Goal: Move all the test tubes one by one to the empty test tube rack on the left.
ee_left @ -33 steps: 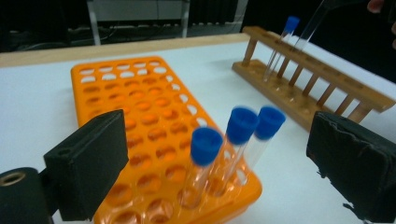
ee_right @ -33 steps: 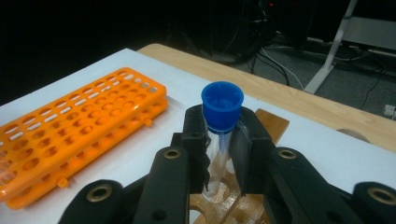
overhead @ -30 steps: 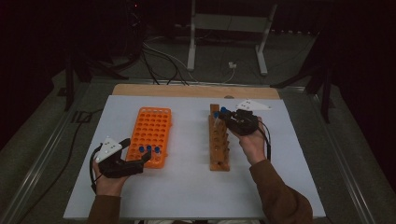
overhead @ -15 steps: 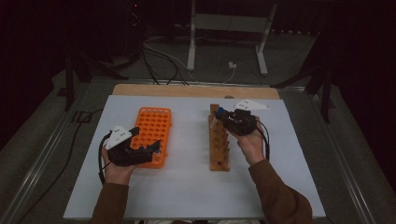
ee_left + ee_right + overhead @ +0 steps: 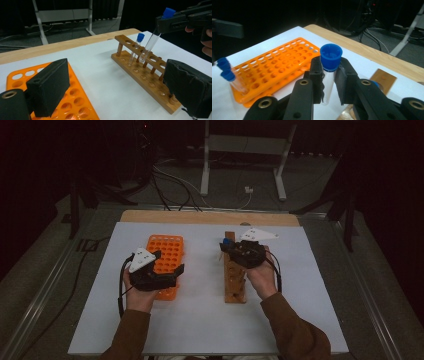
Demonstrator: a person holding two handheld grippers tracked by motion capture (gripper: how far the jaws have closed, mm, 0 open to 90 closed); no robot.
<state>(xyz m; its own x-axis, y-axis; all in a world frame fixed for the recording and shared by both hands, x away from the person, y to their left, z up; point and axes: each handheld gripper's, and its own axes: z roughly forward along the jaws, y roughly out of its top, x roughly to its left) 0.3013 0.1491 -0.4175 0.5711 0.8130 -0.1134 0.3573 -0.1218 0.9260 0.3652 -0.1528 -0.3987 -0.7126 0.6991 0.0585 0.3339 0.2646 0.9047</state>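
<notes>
My right gripper [image 5: 226,248] is shut on a clear tube with a blue cap [image 5: 331,60], held just under the cap and tilted. In the left gripper view the tube's [image 5: 150,43] bottom hangs at the top holes of the wooden rack [image 5: 147,80], next to a second blue-capped tube [image 5: 136,48] standing in it. My left gripper [image 5: 167,262] hovers over the near end of the orange rack [image 5: 167,247], jaws wide open [image 5: 117,87] with nothing between them. Two blue-capped tubes [image 5: 228,75] stand at one end of the orange rack [image 5: 274,70].
Both racks lie on a white sheet [image 5: 200,320] over the table, the wooden rack [image 5: 235,280] right of the orange one. A wooden strip [image 5: 200,216] runs along the far edge. Beyond it are cables and a metal stand [image 5: 240,150] on the dark floor.
My left gripper has moved away from the person and to the right, from beside the orange rack to over its near end. My right gripper with the tube has shifted slightly left.
</notes>
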